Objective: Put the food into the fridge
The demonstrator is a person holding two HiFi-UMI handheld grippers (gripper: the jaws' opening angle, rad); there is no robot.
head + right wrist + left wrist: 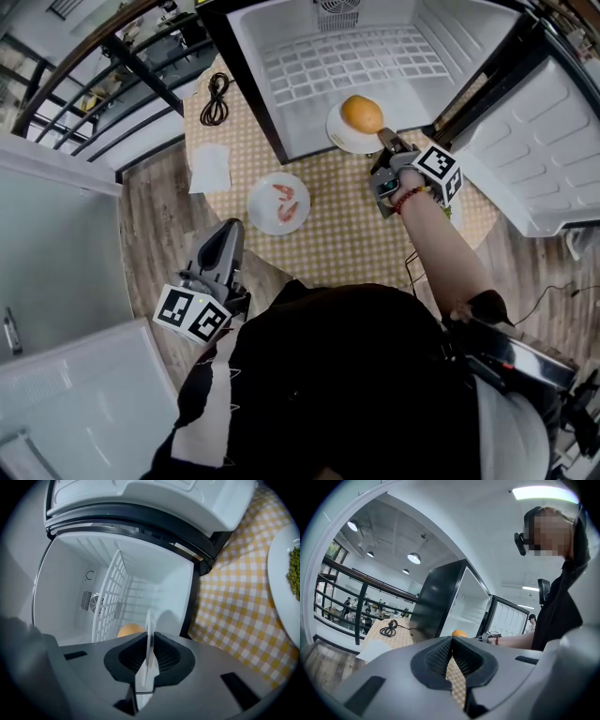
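Observation:
A white plate (339, 134) carrying a round orange food (361, 113) hangs at the mouth of the open fridge (347, 56). My right gripper (386, 142) is shut on the plate's near rim. In the right gripper view the thin rim (148, 634) stands edge-on between the pads, with the orange food (130, 630) just beyond and the fridge's white wire shelf (110, 597) behind. My left gripper (225, 246) hangs low by the person's body, shut and empty; its closed tips (451, 643) point toward the fridge (440, 602).
A second white plate with shrimps (278, 202) lies on the checked tablecloth (337, 225). A plate of green peas (286, 573) sits to the right. The fridge door (544, 141) stands open at the right. A black cable (216, 98) and a white napkin (209, 169) lie at the left.

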